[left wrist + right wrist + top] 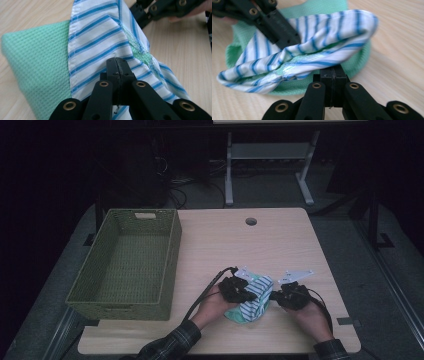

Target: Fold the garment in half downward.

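Low and right of centre in the high view, a green knit cloth with a blue-and-white striped panel (251,301) lies on the pale wooden table (280,245). The left gripper (243,292) and right gripper (280,296) both pinch its striped edge, jaws fully closed (the green woven basket (131,262) sits at left).

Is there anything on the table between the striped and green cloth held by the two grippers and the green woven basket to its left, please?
Nothing visible stands in the way. The blue-and-white striped and mint-green cloth sits between the left gripper and right gripper, and only bare light wooden tabletop separates it from the green woven basket.
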{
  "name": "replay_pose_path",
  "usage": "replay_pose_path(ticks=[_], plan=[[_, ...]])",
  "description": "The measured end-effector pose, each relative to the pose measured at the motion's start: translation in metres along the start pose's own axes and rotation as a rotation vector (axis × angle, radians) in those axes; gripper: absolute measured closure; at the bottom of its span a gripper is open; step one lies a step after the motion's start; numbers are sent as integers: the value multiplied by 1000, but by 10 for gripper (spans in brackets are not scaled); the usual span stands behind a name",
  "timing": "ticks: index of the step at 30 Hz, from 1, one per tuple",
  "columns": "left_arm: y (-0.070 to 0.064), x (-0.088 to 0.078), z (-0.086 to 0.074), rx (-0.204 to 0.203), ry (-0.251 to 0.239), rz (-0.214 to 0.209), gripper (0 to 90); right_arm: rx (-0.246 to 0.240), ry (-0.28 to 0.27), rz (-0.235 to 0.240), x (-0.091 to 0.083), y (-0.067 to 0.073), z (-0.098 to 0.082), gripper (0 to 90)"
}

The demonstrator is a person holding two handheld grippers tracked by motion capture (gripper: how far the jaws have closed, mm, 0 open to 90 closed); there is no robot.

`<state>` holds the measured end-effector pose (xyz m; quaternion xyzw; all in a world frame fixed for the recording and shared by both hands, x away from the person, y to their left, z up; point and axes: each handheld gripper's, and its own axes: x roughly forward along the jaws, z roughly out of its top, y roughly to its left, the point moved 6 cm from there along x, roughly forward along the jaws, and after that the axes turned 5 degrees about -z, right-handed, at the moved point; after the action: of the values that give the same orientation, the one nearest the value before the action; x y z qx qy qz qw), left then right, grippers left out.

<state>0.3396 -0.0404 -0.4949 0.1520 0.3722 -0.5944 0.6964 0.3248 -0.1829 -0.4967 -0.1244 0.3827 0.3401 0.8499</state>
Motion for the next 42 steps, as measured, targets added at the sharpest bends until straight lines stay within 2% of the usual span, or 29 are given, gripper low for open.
replay_pose_path(ticks=[7, 10, 12, 13, 20, 21, 25, 30, 34, 35, 38, 42], plan=[[0, 8, -1, -21, 6, 3, 894, 30, -31, -55, -11, -23, 0, 895], [0, 6, 0, -12, 8, 7, 893, 46, -60, -60, -18, -29, 6, 895], [-2, 3, 1, -16, -1, 11, 885, 43, -80, -53, -21, -30, 10, 895], [-2, 0, 3, -6, -2, 16, 880, 37, -83, -53, -22, -29, 12, 895], [-1, -29, 5, -34, -40, 38, 875, 4, -98, -31, -21, -22, 27, 895], [-1, -34, 3, -46, -48, 43, 875, 8, -95, -28, -19, -21, 29, 895], [-1, -50, -5, -51, -37, 63, 877, -14, -98, -6, -11, -13, 36, 895], [-3, -64, -17, -60, -32, 79, 877, -34, -107, 41, 3, -4, 53, 895], [-4, -65, -25, -73, -23, 74, 877, -37, -96, 76, 17, 2, 64, 897], [-3, -64, -27, -65, -8, 73, 878, -45, -93, 85, 21, 3, 66, 897], [-4, -57, -29, -70, 9, 69, 885, -51, -96, 107, 31, 9, 72, 897], [-3, -52, -33, -58, 46, 70, 890, -61, -67, 128, 47, 17, 75, 897]])
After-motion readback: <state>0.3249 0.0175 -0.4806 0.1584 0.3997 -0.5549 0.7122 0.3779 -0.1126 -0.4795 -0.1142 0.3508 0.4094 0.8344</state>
